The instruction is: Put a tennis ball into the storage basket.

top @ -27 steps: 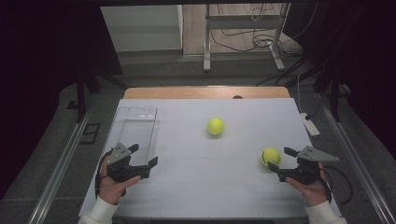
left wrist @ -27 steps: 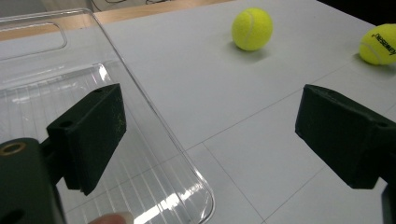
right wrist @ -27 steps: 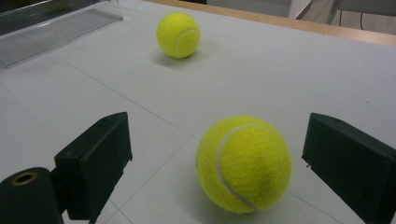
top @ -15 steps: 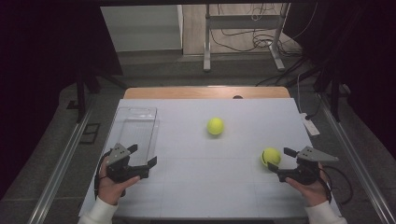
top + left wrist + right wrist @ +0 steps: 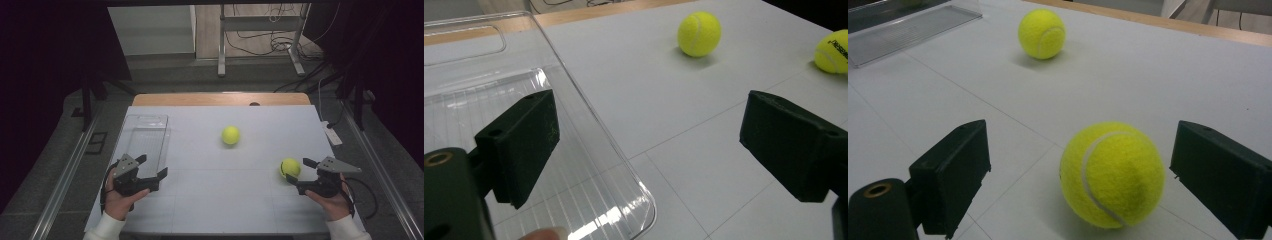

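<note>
A white table [image 5: 220, 200] is seen from the high view, with a wooden strip along its far edge. On the left part of the table a clear plastic tray [image 5: 146, 137] is laid, its long side running away from the person; in the left gripper view its rounded near corner [image 5: 634, 210] is seen just ahead of the left jaw.

The left gripper [image 5: 152, 167] is held in the person's left hand [image 5: 120, 197] at the near end of the tray, its jaws spread wide with nothing between them. The right gripper [image 5: 296, 171] is held in the right hand [image 5: 330, 200] near the right edge of the table, its jaws also spread wide.

Two yellow tennis balls are lying on the table, well apart. The nearer ball [image 5: 290, 167] is found at the tips of the right gripper; in the right gripper view this ball [image 5: 1112, 175] is seen resting on the table between the two jaws, with a gap left on each side, so it is not gripped. The farther ball [image 5: 230, 135] is set near the middle of the table, apart from both grippers.
</note>
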### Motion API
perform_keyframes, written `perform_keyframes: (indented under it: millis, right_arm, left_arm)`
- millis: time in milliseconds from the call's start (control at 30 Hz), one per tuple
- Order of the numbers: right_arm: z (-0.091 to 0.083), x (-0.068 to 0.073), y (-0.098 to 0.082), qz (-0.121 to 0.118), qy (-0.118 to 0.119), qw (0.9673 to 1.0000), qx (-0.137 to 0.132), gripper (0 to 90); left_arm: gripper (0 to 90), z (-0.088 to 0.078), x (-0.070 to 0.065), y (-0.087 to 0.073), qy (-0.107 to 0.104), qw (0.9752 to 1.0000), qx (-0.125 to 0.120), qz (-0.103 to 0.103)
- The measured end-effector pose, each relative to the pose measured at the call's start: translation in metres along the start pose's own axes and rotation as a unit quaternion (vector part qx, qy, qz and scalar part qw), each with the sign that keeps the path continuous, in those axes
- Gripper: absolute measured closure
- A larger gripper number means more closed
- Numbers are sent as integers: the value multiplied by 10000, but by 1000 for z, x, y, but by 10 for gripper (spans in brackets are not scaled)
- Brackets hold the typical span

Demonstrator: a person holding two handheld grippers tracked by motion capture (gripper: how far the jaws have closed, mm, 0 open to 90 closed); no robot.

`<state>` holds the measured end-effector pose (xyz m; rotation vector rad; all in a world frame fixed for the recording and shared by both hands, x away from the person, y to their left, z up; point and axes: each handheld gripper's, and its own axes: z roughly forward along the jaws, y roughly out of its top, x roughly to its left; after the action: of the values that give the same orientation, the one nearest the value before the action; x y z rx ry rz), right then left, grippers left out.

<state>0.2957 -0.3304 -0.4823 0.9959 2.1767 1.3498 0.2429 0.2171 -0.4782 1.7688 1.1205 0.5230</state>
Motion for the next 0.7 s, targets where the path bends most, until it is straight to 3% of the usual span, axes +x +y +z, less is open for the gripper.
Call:
perform_keyframes:
  millis: [700]
  right_arm:
    - [-2,2,-1,-50,24,10000,-25,102]
  left_arm:
    - [103,4,-6,9,-76,9999,97,73]
